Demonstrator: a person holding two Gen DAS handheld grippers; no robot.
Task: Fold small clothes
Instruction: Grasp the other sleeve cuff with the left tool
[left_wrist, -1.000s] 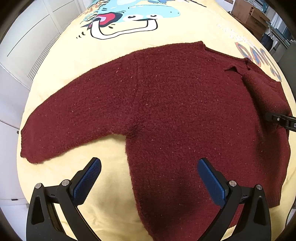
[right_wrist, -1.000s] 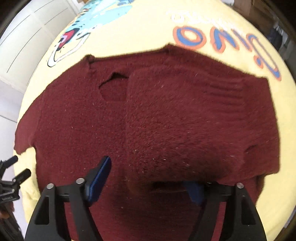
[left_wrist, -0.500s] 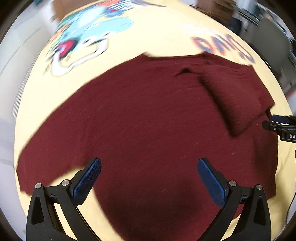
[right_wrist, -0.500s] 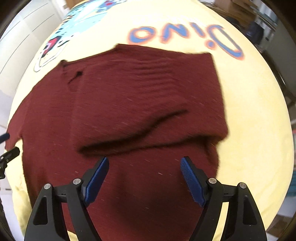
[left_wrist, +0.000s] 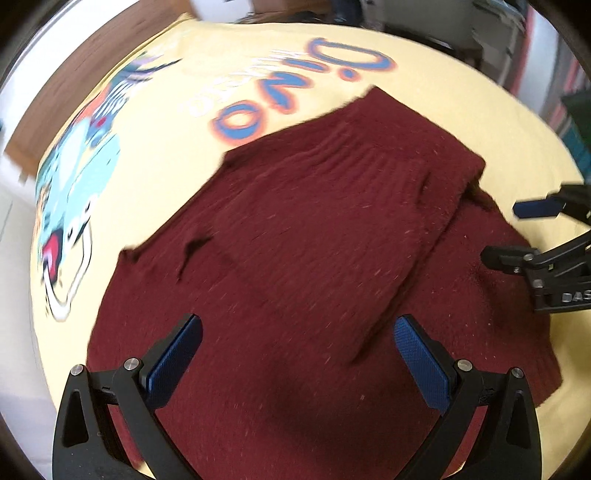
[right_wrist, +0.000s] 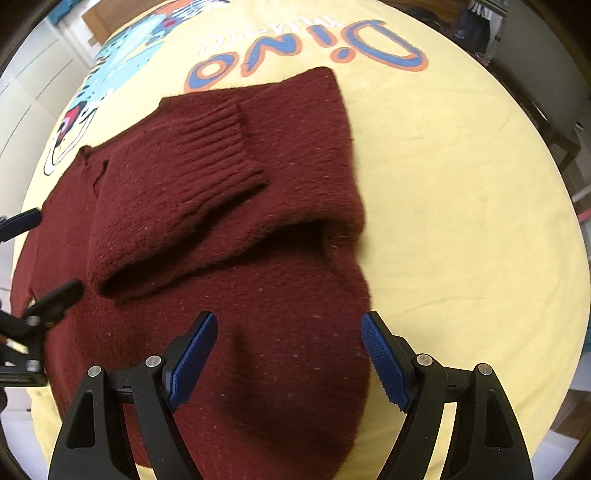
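Yellow cloth (right_wrist: 461, 192) with a cartoon dinosaur (left_wrist: 74, 177) and "Dino" lettering (right_wrist: 306, 48) covers the worktop, and a maroon knitted sweater (right_wrist: 236, 258) lies spread on it. One sleeve (right_wrist: 177, 192) is folded across the body, its ribbed cuff (right_wrist: 218, 147) on top. Both the left hand-held gripper (left_wrist: 295, 358) and the right hand-held gripper (right_wrist: 288, 358) hover above the sweater with jaws spread wide, grasping nothing.

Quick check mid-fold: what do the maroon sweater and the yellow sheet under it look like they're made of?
Maroon sweater: looks like a thick, fuzzy knit, possibly wool or acrylic; ribbed cuff and pale lint flecks show, matte finish. Yellow sheet: seems a thin, smooth woven fabric, likely cotton, with soft creases and a printed "Dino" graphic. The exact fibres can't be told.
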